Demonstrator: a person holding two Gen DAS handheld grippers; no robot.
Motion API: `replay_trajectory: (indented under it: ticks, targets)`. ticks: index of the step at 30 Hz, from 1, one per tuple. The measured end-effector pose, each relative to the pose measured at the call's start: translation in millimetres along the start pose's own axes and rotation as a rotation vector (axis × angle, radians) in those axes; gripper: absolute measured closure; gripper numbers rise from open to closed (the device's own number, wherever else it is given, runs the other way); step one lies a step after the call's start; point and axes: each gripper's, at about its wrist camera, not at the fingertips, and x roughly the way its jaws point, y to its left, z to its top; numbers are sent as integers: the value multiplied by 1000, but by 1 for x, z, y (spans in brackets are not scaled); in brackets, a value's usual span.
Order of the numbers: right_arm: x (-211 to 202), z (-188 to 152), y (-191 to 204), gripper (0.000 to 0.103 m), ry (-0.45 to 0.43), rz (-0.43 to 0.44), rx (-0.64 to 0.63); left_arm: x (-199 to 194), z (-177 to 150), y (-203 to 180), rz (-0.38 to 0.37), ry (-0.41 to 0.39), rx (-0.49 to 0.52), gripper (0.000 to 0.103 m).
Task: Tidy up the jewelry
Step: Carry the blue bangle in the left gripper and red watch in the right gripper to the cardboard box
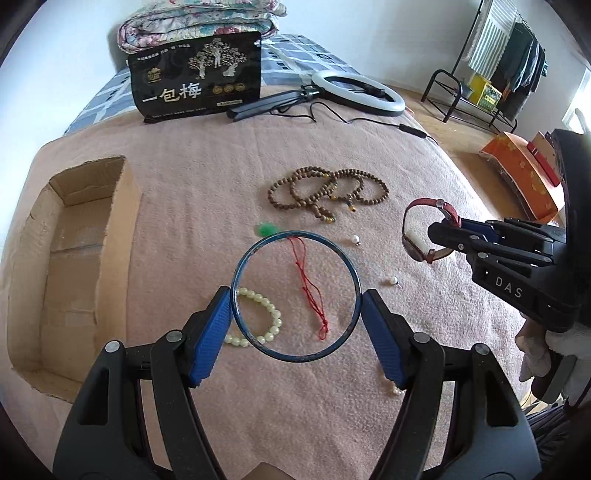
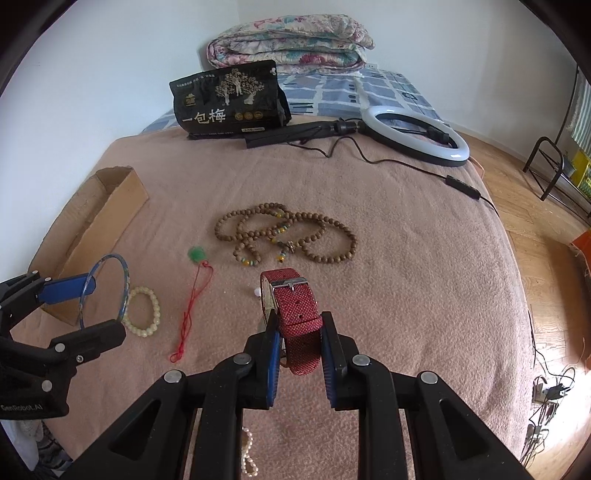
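My left gripper (image 1: 295, 299) is shut on a dark blue bangle (image 1: 243, 258), held above the pink blanket; it also shows in the right wrist view (image 2: 123, 271). My right gripper (image 2: 298, 332) is shut on a red-strap watch (image 2: 299, 314), also seen in the left wrist view (image 1: 415, 221). On the blanket lie a cream bead bracelet (image 1: 275, 317), a red cord (image 1: 312, 291) with a green pendant (image 1: 266, 229), a brown bead necklace (image 1: 325, 194) and two loose pearls (image 1: 355, 240). An open cardboard box (image 1: 122, 221) sits at the left.
A black snack bag (image 1: 197, 77), a ring light (image 1: 358, 92) with its cable and a folded quilt (image 1: 199, 22) lie at the back of the bed. A pearl strand (image 2: 247, 454) lies near the bed's front edge. Wooden floor and a rack are at the right.
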Motion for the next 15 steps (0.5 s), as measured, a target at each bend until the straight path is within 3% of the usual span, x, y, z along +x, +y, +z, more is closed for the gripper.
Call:
replay_trajectory:
  ticks: [15]
  targets:
    - [-8,36,83,85,-65,89,-111,-47,5,107,112,-74,-113,31]
